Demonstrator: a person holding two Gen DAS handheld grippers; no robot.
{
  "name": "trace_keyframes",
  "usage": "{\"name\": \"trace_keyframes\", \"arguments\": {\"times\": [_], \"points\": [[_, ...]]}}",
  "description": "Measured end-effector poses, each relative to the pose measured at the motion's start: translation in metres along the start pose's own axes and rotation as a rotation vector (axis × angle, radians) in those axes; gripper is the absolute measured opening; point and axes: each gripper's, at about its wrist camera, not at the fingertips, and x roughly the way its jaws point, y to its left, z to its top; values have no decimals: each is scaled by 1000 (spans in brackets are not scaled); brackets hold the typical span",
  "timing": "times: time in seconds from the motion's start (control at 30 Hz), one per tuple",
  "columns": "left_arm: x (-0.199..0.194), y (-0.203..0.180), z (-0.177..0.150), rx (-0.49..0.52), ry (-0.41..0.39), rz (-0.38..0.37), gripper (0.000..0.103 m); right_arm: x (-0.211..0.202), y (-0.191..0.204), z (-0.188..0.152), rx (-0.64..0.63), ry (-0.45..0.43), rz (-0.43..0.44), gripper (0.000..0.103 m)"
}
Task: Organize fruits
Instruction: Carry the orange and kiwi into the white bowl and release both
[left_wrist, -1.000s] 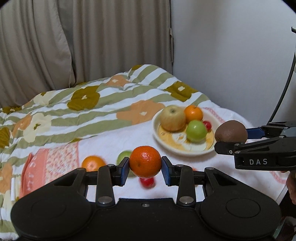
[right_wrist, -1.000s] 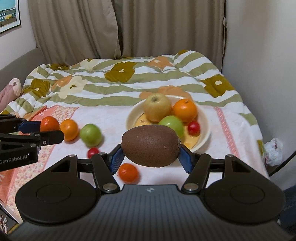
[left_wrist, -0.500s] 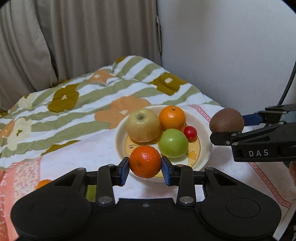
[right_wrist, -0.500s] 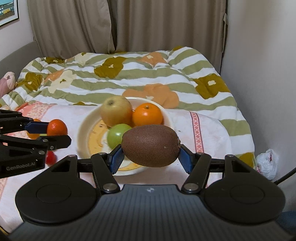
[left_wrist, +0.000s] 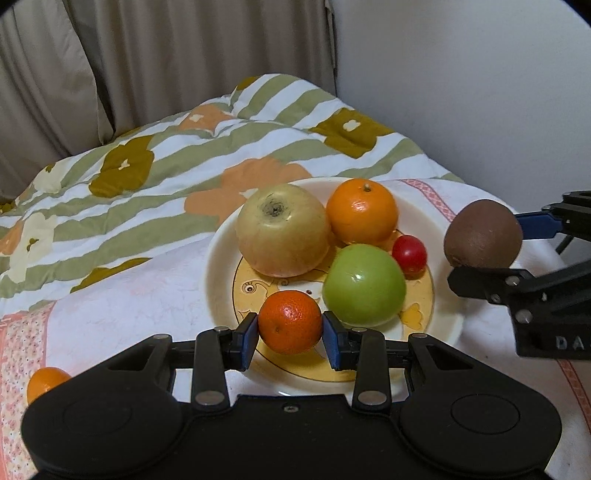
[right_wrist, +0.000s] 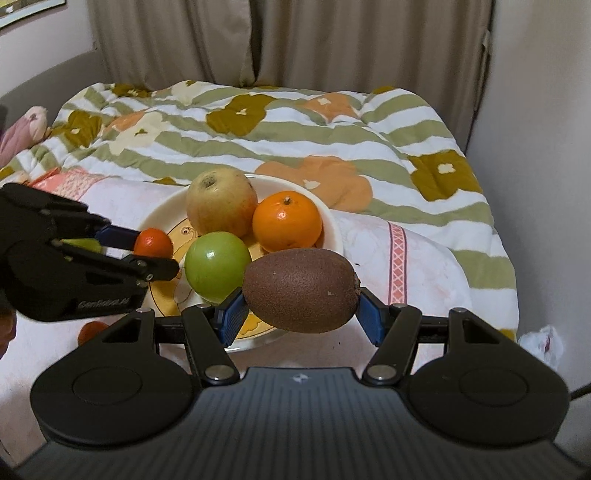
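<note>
Blue pads on your left claw (left_wrist: 290, 335) are pinching a small deep-orange mandarin (left_wrist: 290, 321), and you are holding it over the near part of the round cream plate with a yellow cartoon centre (left_wrist: 221, 258). Your right claw (right_wrist: 300, 309) is clamping an oval brown fuzzy kiwi (right_wrist: 301, 290) lengthwise between its own blue pads, hanging just beside the plate's right rim. On the plate itself, a large yellowish apple (left_wrist: 282, 230) is sitting at the back left, a bright orange with a stem nub (left_wrist: 362, 211) is resting just beside it at the back right, a shiny green apple (left_wrist: 364, 284) is lying in front of them, and a small red cherry tomato (left_wrist: 409, 253) is tucked between the green apple and the orange. The plate is standing on a white cloth with a pink patterned border (left_wrist: 129, 310) spread over a bed, with a green-striped quilt with orange and olive flowers (left_wrist: 221, 147) bunched behind it. One more small orange fruit (left_wrist: 46, 382) is lying on the cloth at your lower left, well apart from the plate.
</note>
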Motion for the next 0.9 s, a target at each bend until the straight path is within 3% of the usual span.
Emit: {"name": "trace_keyframes", "arguments": {"times": [0.23,0.27,0.33,0.4,0.9], "points": [[14,7,10,-35,17,13,44,4,-1,-1,-2,1,13,78],[13,8,11,-38,10,10,51,4,-2,-1,-4,1,14,78],[7,9,10,-42,-9,36,87,3,-2,0,-11,1,16,78],[-2,14,10,-57,-41,23,100,2,-3,0,-20,1,17,78],[-43,27,-1,-105,-58,36,100,-2,11,-3,-160,-7,77,78]]}}
